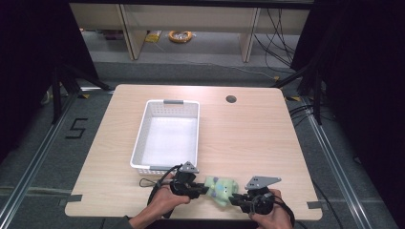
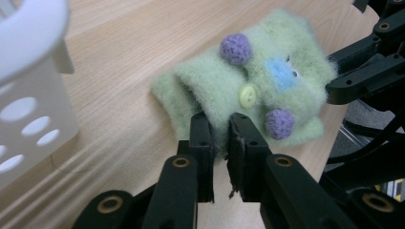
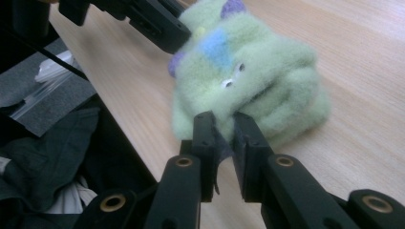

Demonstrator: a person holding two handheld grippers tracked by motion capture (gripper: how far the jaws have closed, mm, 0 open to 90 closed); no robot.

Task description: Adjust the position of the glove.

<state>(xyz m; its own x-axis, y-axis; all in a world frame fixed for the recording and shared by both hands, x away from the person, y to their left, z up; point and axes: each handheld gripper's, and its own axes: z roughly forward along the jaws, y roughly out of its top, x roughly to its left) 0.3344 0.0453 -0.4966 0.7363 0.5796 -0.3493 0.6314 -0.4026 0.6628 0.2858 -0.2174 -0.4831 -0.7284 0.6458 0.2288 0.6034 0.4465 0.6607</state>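
Observation:
A fuzzy green soft toy (image 1: 220,188) with purple pompoms, a yellow button and a blue patch lies near the table's front edge. My left gripper (image 1: 203,189) comes at it from the left. In the left gripper view its jaws (image 2: 220,129) stand narrow, pinching the near edge of the toy (image 2: 267,90). My right gripper (image 1: 235,198) meets it from the right. In the right gripper view its jaws (image 3: 223,126) are pinched on a fold of the toy (image 3: 258,81). Each gripper view shows the other gripper's black jaws at the toy's far side.
A white perforated basket (image 1: 138,138) stands just behind the left gripper, and its corner (image 2: 28,95) is close at the left. A cable hole (image 1: 231,99) lies at the back of the wooden table (image 1: 258,143). Dark cloth and a plastic bag (image 3: 43,76) lie below the front edge.

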